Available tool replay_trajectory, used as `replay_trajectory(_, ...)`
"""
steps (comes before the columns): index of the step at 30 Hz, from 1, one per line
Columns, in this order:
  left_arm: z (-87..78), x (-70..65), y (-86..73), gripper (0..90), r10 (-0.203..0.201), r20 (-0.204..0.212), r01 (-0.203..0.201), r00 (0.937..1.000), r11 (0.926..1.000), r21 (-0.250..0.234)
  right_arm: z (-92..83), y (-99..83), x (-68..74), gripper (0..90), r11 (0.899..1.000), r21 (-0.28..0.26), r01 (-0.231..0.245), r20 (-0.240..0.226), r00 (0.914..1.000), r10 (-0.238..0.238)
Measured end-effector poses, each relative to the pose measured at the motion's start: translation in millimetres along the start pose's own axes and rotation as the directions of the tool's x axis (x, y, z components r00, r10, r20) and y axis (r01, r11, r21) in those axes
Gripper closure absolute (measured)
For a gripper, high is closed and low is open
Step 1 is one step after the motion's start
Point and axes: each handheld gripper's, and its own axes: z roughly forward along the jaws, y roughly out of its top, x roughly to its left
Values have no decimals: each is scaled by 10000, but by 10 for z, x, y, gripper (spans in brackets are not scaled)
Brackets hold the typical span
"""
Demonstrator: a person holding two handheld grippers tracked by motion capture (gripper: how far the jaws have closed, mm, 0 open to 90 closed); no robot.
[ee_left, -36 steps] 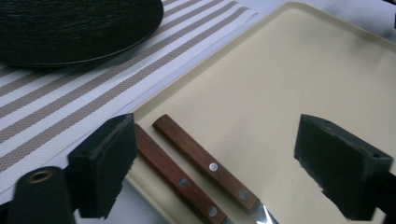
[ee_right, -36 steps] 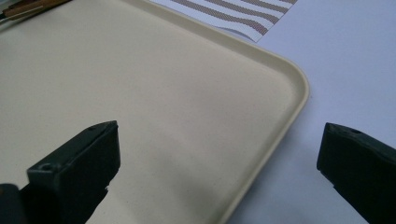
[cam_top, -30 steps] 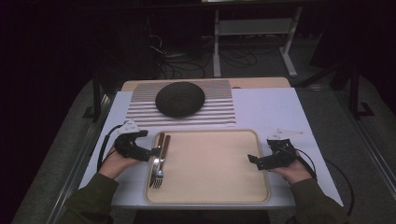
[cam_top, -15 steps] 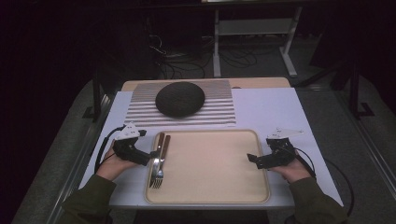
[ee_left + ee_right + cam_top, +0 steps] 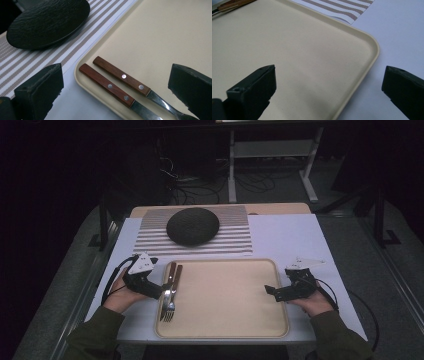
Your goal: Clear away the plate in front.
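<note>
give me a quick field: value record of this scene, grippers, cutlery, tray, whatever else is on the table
left gripper: open, jaws on either side of the cutlery at the tray's left edge
right gripper: open, astride the tray's right rim, holding nothing
cutlery: two wooden-handled pieces side by side in the tray, one a fork
tray: beige, rest of it bare
black plate: face-down on the mat, beyond the tray
striped mat: white with brown stripes, far side of the table
table cover: white
</note>
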Motion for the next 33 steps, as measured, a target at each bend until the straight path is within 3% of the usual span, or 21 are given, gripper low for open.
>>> replay_trajectory(8, -5, -71, 36, 0, 985, -428, -988, 9942, 9951, -50, -17, -7, 8, 0, 10000, -34, 15, 22, 10000, -15)
replay_trajectory(12, -6, -96, 38, 0, 1256, -580, -1264, 9904, 9919, -105, -18, -7, 12, 0, 10000, -43, 47, -6, 10000, -47)
replay_trajectory(14, -7, -117, 44, 0, 1717, -833, -1723, 9816, 9850, -6, -18, -7, 12, 0, 10000, -46, 52, -18, 10000, -52)
replay_trajectory(19, 0, -154, 55, 0, 2419, -1215, -2407, 9627, 9703, 244, -23, -6, 10, 0, 10000, -73, 53, -31, 10000, -53)
replay_trajectory(26, 11, -209, 67, 0, 3110, -1527, -3072, 9381, 9504, 481, -19, -5, 13, 0, 10000, -78, 56, -55, 10000, -56)
replay_trajectory(33, 10, -258, 85, 0, 3806, -1835, -3740, 9063, 9247, 708, -20, -5, 12, 0, 10000, -75, 58, -67, 10000, -58)
